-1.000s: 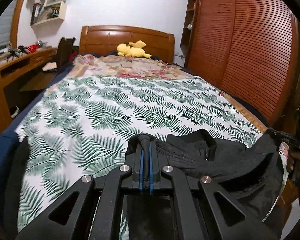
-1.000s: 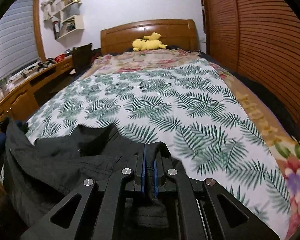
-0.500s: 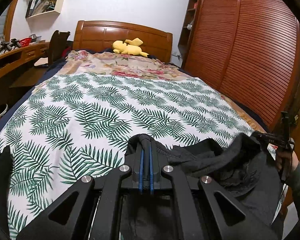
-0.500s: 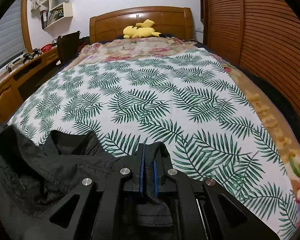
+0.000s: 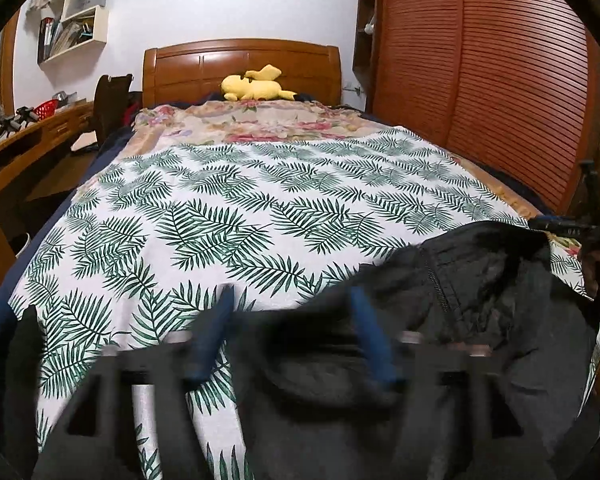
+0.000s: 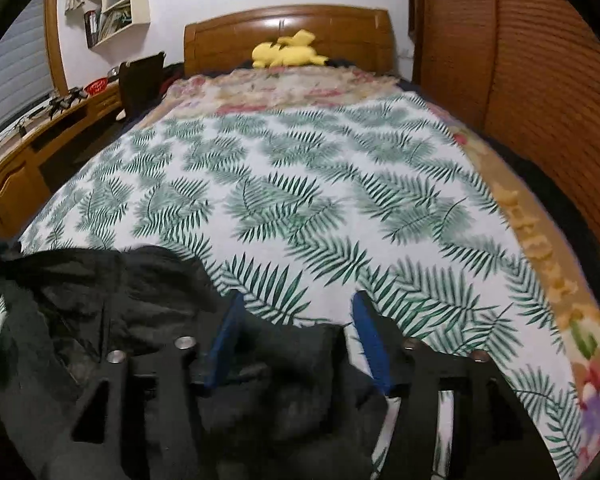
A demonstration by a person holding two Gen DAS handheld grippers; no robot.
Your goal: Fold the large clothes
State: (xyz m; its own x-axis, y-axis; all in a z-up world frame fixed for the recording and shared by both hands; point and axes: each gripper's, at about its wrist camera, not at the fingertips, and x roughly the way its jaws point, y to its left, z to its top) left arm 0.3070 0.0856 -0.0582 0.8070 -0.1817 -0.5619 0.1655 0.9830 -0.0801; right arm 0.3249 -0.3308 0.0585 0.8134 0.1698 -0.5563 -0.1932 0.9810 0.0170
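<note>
A large black jacket (image 5: pixel 480 304) lies crumpled at the near end of the bed on a white sheet with green fern leaves (image 5: pixel 260 200). It also shows in the right wrist view (image 6: pixel 120 300). My left gripper (image 5: pixel 292 320) is open, its blue-padded fingers (image 5: pixel 216 328) spread wide over the jacket's edge; the view is motion-blurred. My right gripper (image 6: pixel 296 324) is open, its fingers (image 6: pixel 230 336) apart with black cloth lying between them. The right gripper also shows at the right edge of the left wrist view (image 5: pixel 572 228).
A wooden headboard (image 5: pixel 240 68) and a yellow plush toy (image 5: pixel 256 86) are at the far end. A slatted wooden wardrobe (image 5: pixel 500 80) runs along the right. A wooden desk (image 5: pixel 20 148) and a chair (image 5: pixel 110 100) stand on the left.
Both grippers were shut on the jacket's edge; now both have opened and let the cloth go. The jacket has dropped onto the bed.
</note>
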